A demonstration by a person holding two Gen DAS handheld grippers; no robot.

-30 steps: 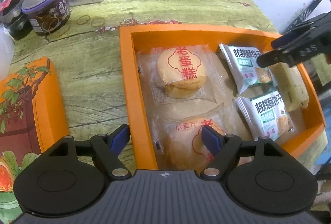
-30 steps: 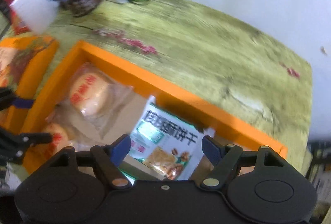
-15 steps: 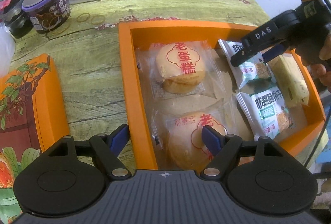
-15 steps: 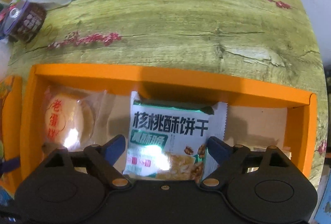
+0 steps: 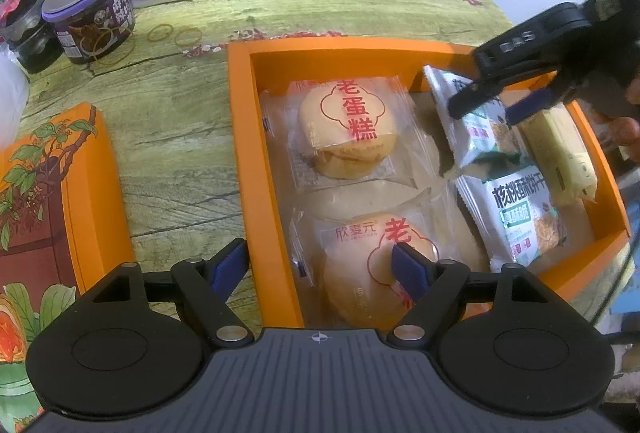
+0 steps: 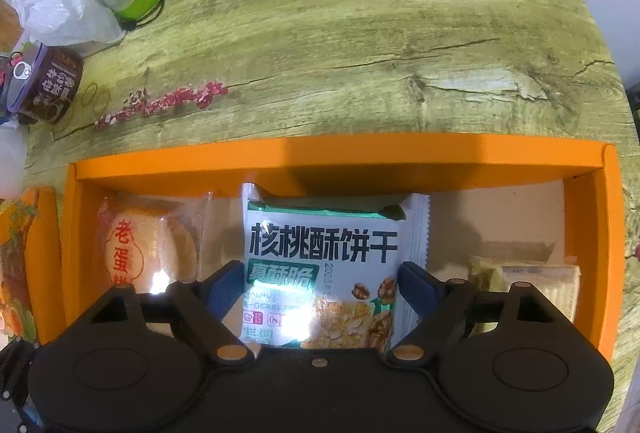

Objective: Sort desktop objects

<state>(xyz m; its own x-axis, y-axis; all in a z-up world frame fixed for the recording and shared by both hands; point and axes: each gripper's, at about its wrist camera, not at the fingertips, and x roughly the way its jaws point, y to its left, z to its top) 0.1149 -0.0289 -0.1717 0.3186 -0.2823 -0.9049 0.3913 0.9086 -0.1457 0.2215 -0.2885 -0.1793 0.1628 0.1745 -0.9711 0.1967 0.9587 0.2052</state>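
Teal-and-white biscuit packet (image 6: 320, 265) tilted in orange box (image 6: 340, 153), right tool (image 6: 316, 285) jaws apart around it, just widened, cream bar (image 5: 560, 153) fully shown only by left view, left tool (image 5: 320, 265) apart astride box wall

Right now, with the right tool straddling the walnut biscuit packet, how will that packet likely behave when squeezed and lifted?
The walnut biscuit packet looks puffy, so probably light. Its glossy film may slip or crumple between the right tool's fingers. The biscuits inside could crack under a hard squeeze.
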